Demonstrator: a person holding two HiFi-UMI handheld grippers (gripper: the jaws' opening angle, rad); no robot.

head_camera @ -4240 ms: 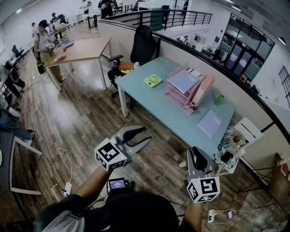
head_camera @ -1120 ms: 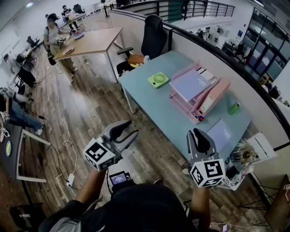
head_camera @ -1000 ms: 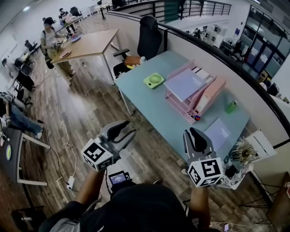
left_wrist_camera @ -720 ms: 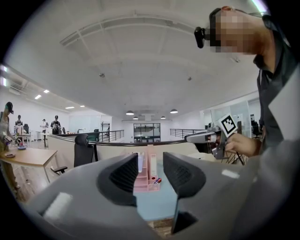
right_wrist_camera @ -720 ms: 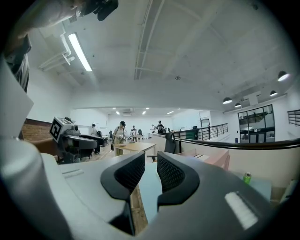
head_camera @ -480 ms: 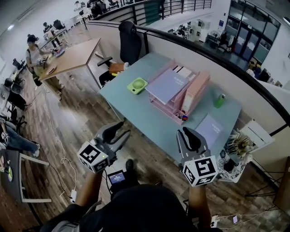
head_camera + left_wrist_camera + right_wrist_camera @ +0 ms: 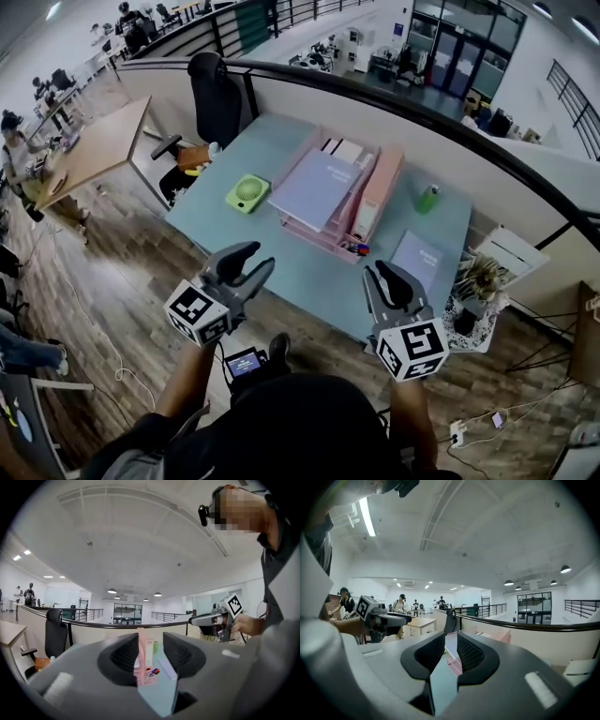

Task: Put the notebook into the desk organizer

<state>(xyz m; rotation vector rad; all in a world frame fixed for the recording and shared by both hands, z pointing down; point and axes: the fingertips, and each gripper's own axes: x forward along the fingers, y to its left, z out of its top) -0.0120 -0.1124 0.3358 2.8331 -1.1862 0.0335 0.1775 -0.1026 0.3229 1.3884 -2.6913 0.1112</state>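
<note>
Desk organizer (image 7: 377,190), pink, sits mid-counter (image 7: 281,258). Its top tray holds a flat lavender folder (image 7: 314,187). Pens (image 7: 357,248) sit in its small front pocket. The tall upright slot on its right side looks empty as far as I can see.

Notebook (image 7: 418,258) lies flat on the counter just right of the organizer, not touching it and not in it. Green fan (image 7: 247,193) is left of the organizer, green bottle (image 7: 427,198) behind-right.

Left claw (image 7: 261,256) has a moderate gap and holds nothing. Right claw (image 7: 389,272) is nearly closed with a thin gap, also holding nothing. Both hang on the organizer's near side, off the counter edge.
</note>
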